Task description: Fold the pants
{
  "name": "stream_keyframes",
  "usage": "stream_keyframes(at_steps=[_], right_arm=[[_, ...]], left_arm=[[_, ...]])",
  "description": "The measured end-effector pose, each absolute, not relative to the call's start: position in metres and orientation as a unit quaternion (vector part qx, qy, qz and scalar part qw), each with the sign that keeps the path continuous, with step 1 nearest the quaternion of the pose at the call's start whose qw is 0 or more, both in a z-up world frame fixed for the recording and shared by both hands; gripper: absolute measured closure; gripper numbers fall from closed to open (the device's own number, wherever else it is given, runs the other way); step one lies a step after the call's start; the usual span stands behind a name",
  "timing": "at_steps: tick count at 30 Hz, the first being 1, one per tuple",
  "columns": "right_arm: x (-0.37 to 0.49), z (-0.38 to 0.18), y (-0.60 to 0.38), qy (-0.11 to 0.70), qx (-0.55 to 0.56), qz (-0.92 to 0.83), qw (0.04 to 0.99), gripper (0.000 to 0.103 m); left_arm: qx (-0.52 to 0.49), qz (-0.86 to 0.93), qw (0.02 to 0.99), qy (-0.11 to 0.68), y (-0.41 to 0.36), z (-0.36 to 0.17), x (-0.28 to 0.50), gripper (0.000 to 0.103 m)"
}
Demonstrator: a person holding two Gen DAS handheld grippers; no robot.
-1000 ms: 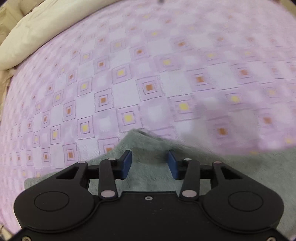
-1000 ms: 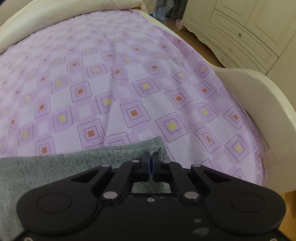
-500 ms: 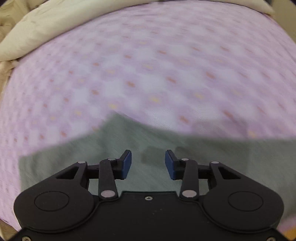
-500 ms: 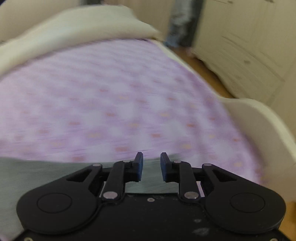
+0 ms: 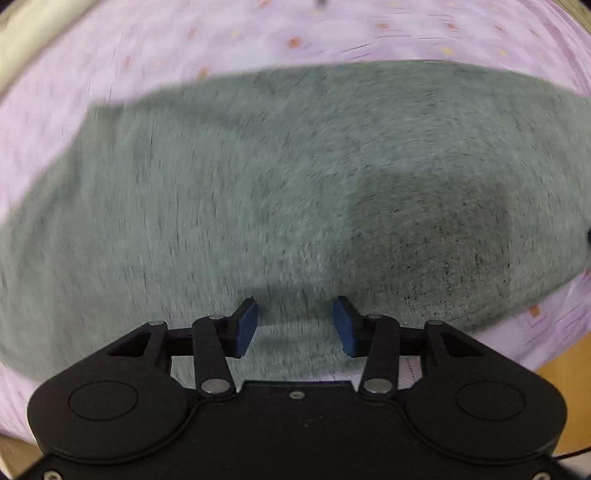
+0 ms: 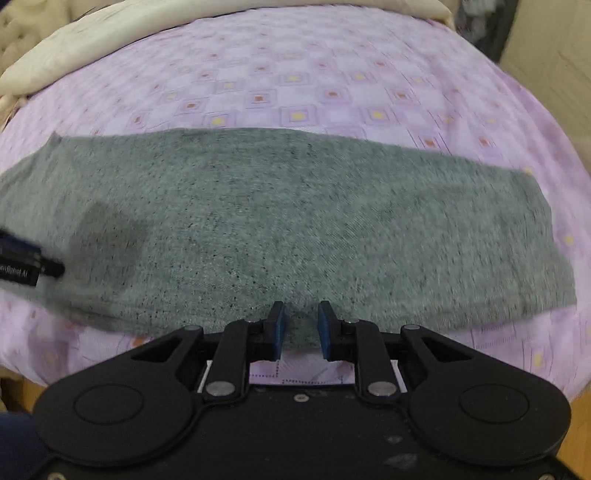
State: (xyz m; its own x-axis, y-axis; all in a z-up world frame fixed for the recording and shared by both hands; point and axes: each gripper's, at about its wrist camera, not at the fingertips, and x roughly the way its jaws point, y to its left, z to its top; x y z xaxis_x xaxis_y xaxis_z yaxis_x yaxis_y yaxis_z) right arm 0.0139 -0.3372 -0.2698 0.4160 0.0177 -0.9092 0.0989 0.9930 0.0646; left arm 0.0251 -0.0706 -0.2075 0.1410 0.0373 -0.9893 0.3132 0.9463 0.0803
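The grey pants (image 6: 280, 221) lie folded flat in a long band across the purple patterned bedsheet (image 6: 295, 85). They fill most of the left wrist view (image 5: 258, 192), which is blurred. My left gripper (image 5: 294, 325) is open and empty above the near edge of the pants. My right gripper (image 6: 300, 326) is open and empty, hovering at the near edge of the pants. The left gripper's tip (image 6: 22, 262) shows at the left edge of the right wrist view, over the pants' left end.
A cream pillow or duvet (image 6: 110, 40) lies at the far side of the bed. Wooden floor (image 5: 561, 354) shows past the bed's near edge. A dark object (image 6: 480, 26) stands at the far right beyond the bed.
My right gripper opened and let go of the pants' edge. Both grippers pulled back and up, so the whole folded band of pants now lies in view. The left gripper stayed open.
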Motion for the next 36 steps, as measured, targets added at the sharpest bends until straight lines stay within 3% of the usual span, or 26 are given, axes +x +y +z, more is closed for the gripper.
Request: stream_keyframes(at_steps=[1,3,6,9,17,21,23,28,31,36], right_arm=[[0.018,-0.271,-0.338,0.544,0.058,-0.029,0.837,0.082],[0.025,-0.273,-0.335,0.547,0.055,-0.038,0.834,0.082],[0.029,-0.274,-0.326,0.547,0.039,-0.049,0.835,0.082],[0.031,-0.275,-0.320,0.549,0.028,-0.057,0.833,0.082],[0.039,-0.270,-0.323,0.574,0.033,-0.064,0.816,0.081],[0.038,-0.264,-0.333,0.573,0.058,-0.059,0.815,0.075],[0.032,-0.257,-0.341,0.566,0.069,-0.048,0.820,0.065],[-0.003,-0.225,-0.373,0.517,0.037,-0.057,0.853,0.060],[-0.018,-0.208,-0.413,0.485,0.049,-0.075,0.870,0.059],[-0.017,-0.208,-0.495,0.465,0.109,-0.121,0.870,0.056]], left_arm=[[0.125,-0.088,0.740,0.654,-0.067,-0.208,0.029,0.045],[0.128,-0.075,0.737,0.659,-0.063,-0.209,0.035,0.028],[0.110,-0.065,0.740,0.661,-0.050,-0.213,0.037,0.016],[0.075,-0.066,0.740,0.665,-0.035,-0.212,0.037,0.016],[0.094,-0.061,0.760,0.641,-0.039,-0.202,0.009,0.014],[0.131,-0.056,0.764,0.629,-0.043,-0.202,0.001,0.000],[0.145,-0.053,0.768,0.622,-0.048,-0.203,-0.005,0.000],[0.164,-0.035,0.771,0.614,-0.066,-0.193,-0.014,0.001],[0.140,-0.032,0.770,0.622,-0.077,-0.176,-0.021,0.020],[0.105,-0.013,0.788,0.607,-0.099,-0.138,-0.033,0.022]])
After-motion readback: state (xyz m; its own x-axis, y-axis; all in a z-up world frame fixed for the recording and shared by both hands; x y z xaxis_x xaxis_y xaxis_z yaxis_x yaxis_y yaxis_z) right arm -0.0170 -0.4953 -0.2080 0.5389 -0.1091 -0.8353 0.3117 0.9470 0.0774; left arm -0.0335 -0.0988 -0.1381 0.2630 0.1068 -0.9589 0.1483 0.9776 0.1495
